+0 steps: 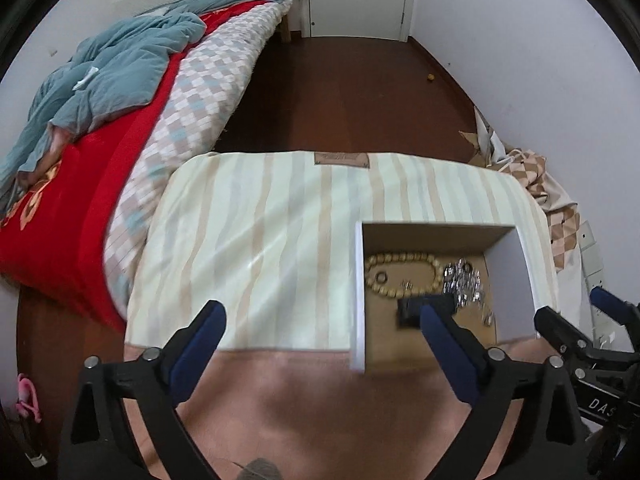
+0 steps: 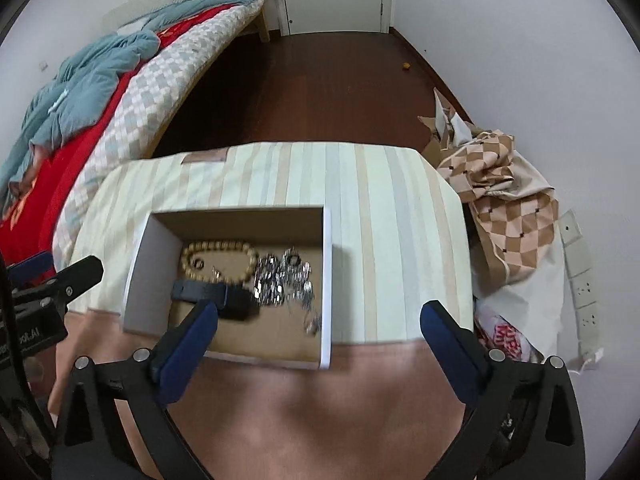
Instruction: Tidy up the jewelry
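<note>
The box [image 2: 326,280] is an open-topped cardboard tray with white outer walls and a brown floor. It sits on the striped cloth [image 2: 380,200], at the near edge of that cloth. In the right wrist view it lies at about 10 o'clock from the frame centre; in the left wrist view it lies at about 4 o'clock.

Contents, as far as visible:
1. The beaded bracelet [image 2: 218,248], a closed loop of pale tan beads, lies flat at the far left of the floor. Its long axis runs 9 to 3 o'clock, parallel to the far wall.
2. A small dark ring [image 2: 197,264] lies inside the loop, at its 9 o'clock end.
3. The silver chain pile [image 2: 282,276] touches the 3 o'clock end of the bracelet and trails toward 5 o'clock. It has no single axis.
4. A black strap-like item [image 2: 212,294] lies just nearer than the bracelet, long axis also 9 to 3 o'clock. What it is cannot be determined.

Progress judgement: all jewelry visible is already inside the box, and none shows on the cloth. The collecting stage appears largely complete. The chain pile looks tangled and heaped, so sorting or separating may remain.

The left gripper [image 1: 322,320] hovers with its tongs wide apart, holding nothing. The right gripper [image 2: 318,318] is likewise spread and empty, with its left tong over the near edge of the box. Beyond the cloth are the dark wood floor [image 2: 320,92] and the bed [image 2: 132,92] at 10 o'clock.
</note>
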`<state>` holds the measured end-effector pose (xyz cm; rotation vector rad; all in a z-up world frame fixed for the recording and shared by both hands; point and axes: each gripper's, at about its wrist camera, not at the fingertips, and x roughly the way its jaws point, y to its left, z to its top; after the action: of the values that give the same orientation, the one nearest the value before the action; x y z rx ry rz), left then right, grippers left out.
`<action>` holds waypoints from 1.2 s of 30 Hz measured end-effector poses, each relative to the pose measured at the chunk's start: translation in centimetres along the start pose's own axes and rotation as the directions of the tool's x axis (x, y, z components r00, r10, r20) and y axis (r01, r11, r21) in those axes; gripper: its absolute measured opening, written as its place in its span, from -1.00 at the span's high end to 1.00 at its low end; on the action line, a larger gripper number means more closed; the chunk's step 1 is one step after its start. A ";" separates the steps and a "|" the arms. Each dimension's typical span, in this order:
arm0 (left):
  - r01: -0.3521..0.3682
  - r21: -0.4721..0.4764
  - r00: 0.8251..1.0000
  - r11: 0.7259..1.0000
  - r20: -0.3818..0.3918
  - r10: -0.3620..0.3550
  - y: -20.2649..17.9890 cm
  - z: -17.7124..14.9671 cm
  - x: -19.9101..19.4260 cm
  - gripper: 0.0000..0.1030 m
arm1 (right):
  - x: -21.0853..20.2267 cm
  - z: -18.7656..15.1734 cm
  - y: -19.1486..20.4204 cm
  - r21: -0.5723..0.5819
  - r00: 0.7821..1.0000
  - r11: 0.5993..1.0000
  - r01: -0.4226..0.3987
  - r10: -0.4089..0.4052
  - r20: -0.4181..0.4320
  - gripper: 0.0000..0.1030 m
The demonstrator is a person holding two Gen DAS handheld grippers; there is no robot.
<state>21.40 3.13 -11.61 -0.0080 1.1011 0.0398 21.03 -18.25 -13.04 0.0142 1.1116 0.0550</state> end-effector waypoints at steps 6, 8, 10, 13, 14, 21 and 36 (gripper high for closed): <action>-0.012 0.003 0.999 1.000 0.032 0.012 -0.1 -1.9 -3.5 -0.98 | -3.9 -1.9 0.4 0.002 0.998 0.999 0.041 -0.041 0.036 -0.99; -0.014 -0.002 0.999 1.000 0.045 0.014 -0.1 -2.5 -5.0 -0.98 | -5.7 -2.4 0.4 0.003 0.997 0.999 0.053 -0.053 0.054 -0.99; -0.012 -0.002 0.998 1.000 0.062 0.012 -0.2 -3.3 -6.9 -0.98 | -7.6 -3.0 0.4 0.006 0.996 0.999 0.053 -0.053 0.071 -1.00; -0.012 -0.007 0.996 1.000 0.089 0.012 -0.2 -4.1 -9.6 -0.98 | -10.7 -4.0 0.2 0.015 0.993 0.999 0.050 -0.051 0.102 -1.00; -0.013 -0.011 0.995 1.000 0.100 0.014 -0.2 -4.5 -10.7 -0.98 | -11.4 -4.2 0.3 0.016 0.993 0.999 0.050 -0.052 0.108 -1.00; -0.011 -0.026 0.984 1.000 0.176 0.015 0.0 -6.5 -17.4 -0.98 | -19.0 -6.3 0.1 0.017 0.983 0.999 0.039 -0.042 0.179 -1.00; 0.006 -0.043 0.968 0.999 0.251 0.006 0.2 -9.0 -26.2 -0.98 | -32.2 -9.2 0.9 -0.005 0.941 0.998 0.055 -0.050 0.336 -1.00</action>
<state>1.47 2.33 7.68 -0.0412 0.8468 0.0633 -1.47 -19.18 11.81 -0.0188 0.7687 0.0117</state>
